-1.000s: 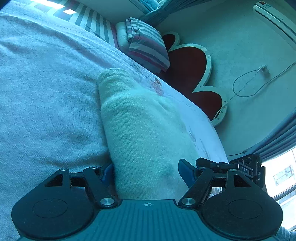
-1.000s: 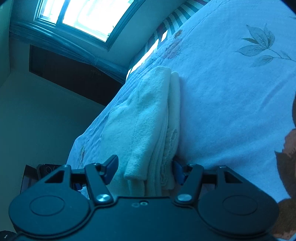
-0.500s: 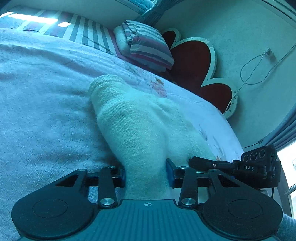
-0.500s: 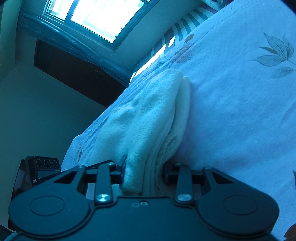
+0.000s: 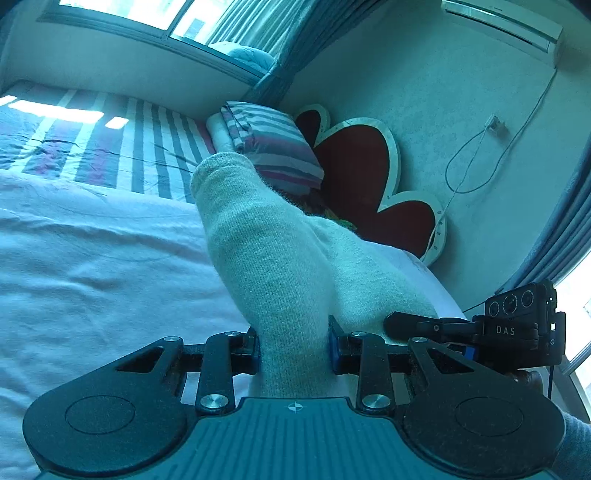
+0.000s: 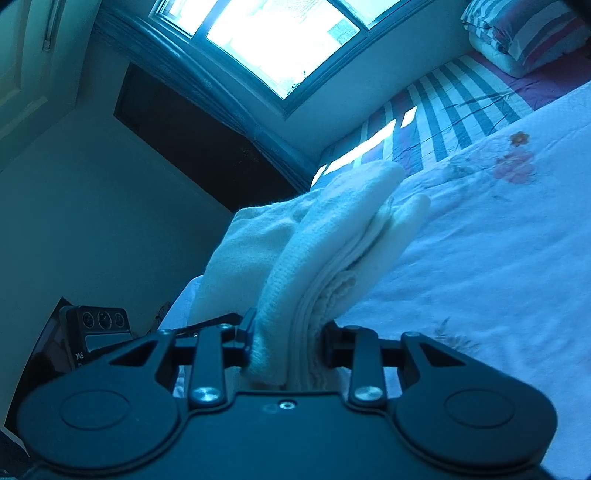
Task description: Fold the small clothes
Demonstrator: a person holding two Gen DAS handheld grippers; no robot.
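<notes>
A folded cream knit garment (image 5: 280, 258) is held off the white bedspread (image 5: 92, 258). My left gripper (image 5: 293, 349) is shut on one end of it; the fabric rises between the jaws and hides the fingertips. My right gripper (image 6: 286, 347) is shut on the other end, where several folded layers of the same cream garment (image 6: 332, 236) show edge-on. The far end of the garment sags toward the bed (image 6: 498, 258). The right gripper also shows in the left wrist view (image 5: 480, 328), close beside the left one.
A striped pillow (image 5: 269, 147) and a red heart-shaped headboard (image 5: 362, 173) stand at the bed's head. A striped sheet (image 6: 454, 110) lies under a window (image 6: 280, 33). A wall with a cable (image 5: 480, 155) and curtains (image 5: 565, 229) are to the right.
Both grippers went from open around the garment to shut on it. They then lifted it off the bed, and the views tilted up toward the window and pillow.
</notes>
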